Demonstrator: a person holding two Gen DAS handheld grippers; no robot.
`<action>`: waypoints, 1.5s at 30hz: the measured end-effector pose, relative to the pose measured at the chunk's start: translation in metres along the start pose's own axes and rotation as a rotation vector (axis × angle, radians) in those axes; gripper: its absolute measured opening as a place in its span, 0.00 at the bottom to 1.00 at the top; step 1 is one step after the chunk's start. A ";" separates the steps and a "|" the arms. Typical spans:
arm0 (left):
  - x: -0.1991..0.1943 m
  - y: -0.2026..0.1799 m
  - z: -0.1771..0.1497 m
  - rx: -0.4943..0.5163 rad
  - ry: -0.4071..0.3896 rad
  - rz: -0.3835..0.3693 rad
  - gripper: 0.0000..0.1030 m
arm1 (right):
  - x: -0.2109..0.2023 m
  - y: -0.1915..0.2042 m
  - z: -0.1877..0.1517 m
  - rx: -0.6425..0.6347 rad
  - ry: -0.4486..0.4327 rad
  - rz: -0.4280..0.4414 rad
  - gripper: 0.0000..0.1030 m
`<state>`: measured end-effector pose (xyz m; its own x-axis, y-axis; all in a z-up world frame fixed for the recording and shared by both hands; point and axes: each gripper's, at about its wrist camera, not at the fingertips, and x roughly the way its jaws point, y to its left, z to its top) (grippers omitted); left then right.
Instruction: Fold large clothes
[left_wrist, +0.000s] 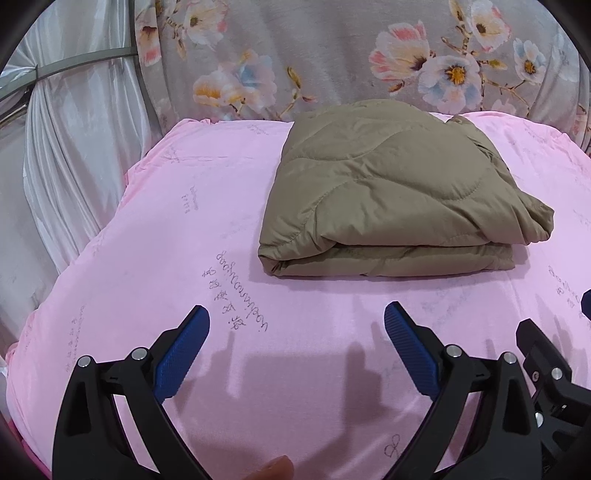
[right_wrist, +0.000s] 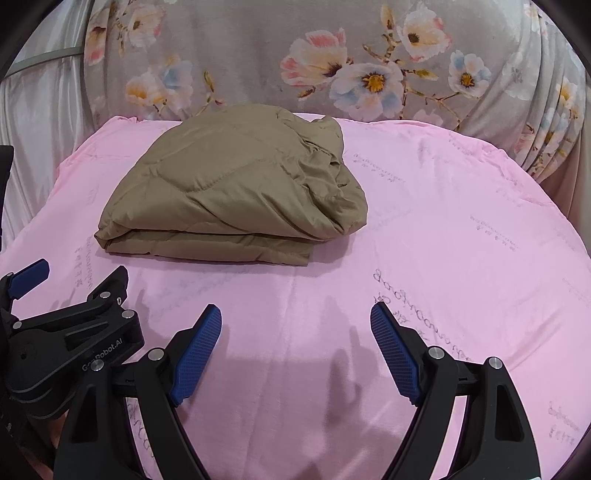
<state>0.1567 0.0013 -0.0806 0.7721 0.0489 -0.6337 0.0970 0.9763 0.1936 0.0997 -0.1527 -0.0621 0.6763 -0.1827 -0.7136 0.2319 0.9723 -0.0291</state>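
Note:
A khaki quilted garment (left_wrist: 391, 192) lies folded into a thick rectangle on the pink sheet (left_wrist: 184, 229), its folded edge facing me. In the right wrist view the same garment (right_wrist: 236, 184) sits upper left, with bunched fabric on its right side. My left gripper (left_wrist: 297, 317) hovers over bare sheet short of the garment, open, nothing between its blue pads (left_wrist: 181, 354). My right gripper (right_wrist: 295, 317) is likewise open over bare sheet, with the garment beyond it to the left. The left gripper (right_wrist: 74, 291) shows at the right wrist view's left edge.
A grey floral cloth (left_wrist: 332, 55) hangs behind the bed. White satin curtains (left_wrist: 66, 166) stand along the left side. The pink sheet (right_wrist: 461, 240) spreads wide to the right of the garment. A fingertip (left_wrist: 275, 469) shows at the bottom edge.

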 end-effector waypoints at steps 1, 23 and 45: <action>0.000 0.000 0.000 0.002 -0.001 0.000 0.91 | 0.000 0.000 0.000 -0.002 -0.002 -0.004 0.78; -0.001 0.000 0.000 0.001 -0.005 0.001 0.91 | -0.001 0.000 -0.001 -0.003 -0.007 -0.011 0.78; 0.000 -0.001 0.000 0.004 0.000 0.001 0.90 | -0.001 -0.002 -0.001 -0.007 -0.009 -0.014 0.78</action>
<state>0.1564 0.0003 -0.0809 0.7719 0.0498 -0.6338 0.0989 0.9754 0.1970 0.0980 -0.1546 -0.0622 0.6793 -0.1981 -0.7066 0.2369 0.9705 -0.0443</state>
